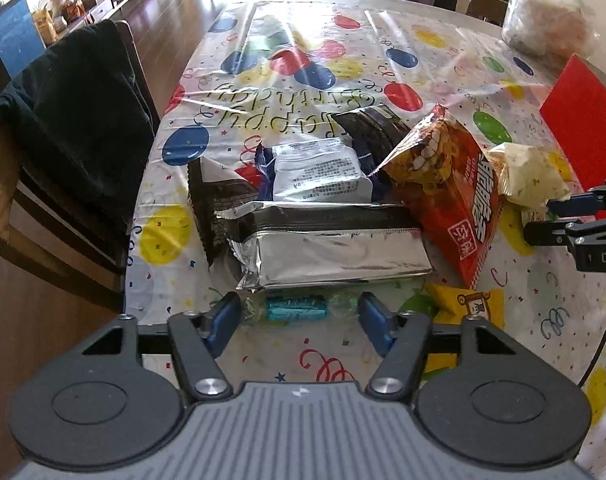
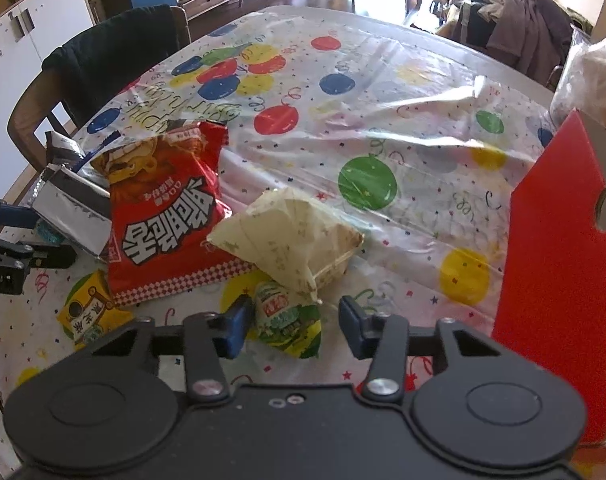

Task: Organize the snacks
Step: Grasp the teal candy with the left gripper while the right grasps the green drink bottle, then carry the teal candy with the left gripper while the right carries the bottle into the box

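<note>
The surface (image 1: 311, 76), under a balloon-print birthday cover, fills both views, with a red box (image 2: 559, 280) standing at the right edge. At centre lie the snacks: a red chip bag (image 2: 163, 216), a silver foil pack (image 1: 335, 254), a cream packet (image 2: 291, 236), a green packet (image 2: 291, 322) and a teal candy (image 1: 297, 307). The left tool (image 1: 299, 314) is spread around the candy at lower centre; the right tool (image 2: 293, 320) is spread with the green packet between its fingers.

Beyond the snack heap, the far half of the worktop (image 2: 383, 80) lies bare and passable. A red box (image 2: 559, 264) walls the right side. A dark-draped chair (image 1: 75, 120) crowds the left edge.
</note>
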{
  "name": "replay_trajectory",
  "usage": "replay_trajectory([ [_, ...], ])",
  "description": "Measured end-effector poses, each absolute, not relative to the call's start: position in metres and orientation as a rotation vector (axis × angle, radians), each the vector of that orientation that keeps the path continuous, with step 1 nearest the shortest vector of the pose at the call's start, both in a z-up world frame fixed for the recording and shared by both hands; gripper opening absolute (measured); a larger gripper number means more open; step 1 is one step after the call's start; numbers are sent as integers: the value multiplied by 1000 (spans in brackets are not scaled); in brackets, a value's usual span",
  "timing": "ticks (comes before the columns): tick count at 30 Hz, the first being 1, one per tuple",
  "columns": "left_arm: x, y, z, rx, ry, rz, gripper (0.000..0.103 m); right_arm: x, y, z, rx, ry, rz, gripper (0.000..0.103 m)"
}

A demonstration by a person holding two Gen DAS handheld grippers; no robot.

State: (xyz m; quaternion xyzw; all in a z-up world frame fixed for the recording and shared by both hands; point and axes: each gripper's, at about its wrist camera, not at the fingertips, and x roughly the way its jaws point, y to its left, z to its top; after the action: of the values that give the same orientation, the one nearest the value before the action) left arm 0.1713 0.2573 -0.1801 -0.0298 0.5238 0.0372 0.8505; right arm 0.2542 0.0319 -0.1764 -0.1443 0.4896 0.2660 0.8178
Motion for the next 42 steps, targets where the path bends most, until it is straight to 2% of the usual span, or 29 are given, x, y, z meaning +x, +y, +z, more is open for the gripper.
replay_trajectory([
  [4,171,256,-179,-46,1100,75,53,253,33,-177,-317,1033,569,34],
  [14,168,259,-175,-68,1077,84,34,246,28,-175,-294,1034,571,33],
  [28,146,252,-159,-119,1063,62,32,219,8,-152,-224,1022,581,33],
  [42,134,208,-102,-105,990,-35,32,193,-30,-96,-176,943,560,33],
])
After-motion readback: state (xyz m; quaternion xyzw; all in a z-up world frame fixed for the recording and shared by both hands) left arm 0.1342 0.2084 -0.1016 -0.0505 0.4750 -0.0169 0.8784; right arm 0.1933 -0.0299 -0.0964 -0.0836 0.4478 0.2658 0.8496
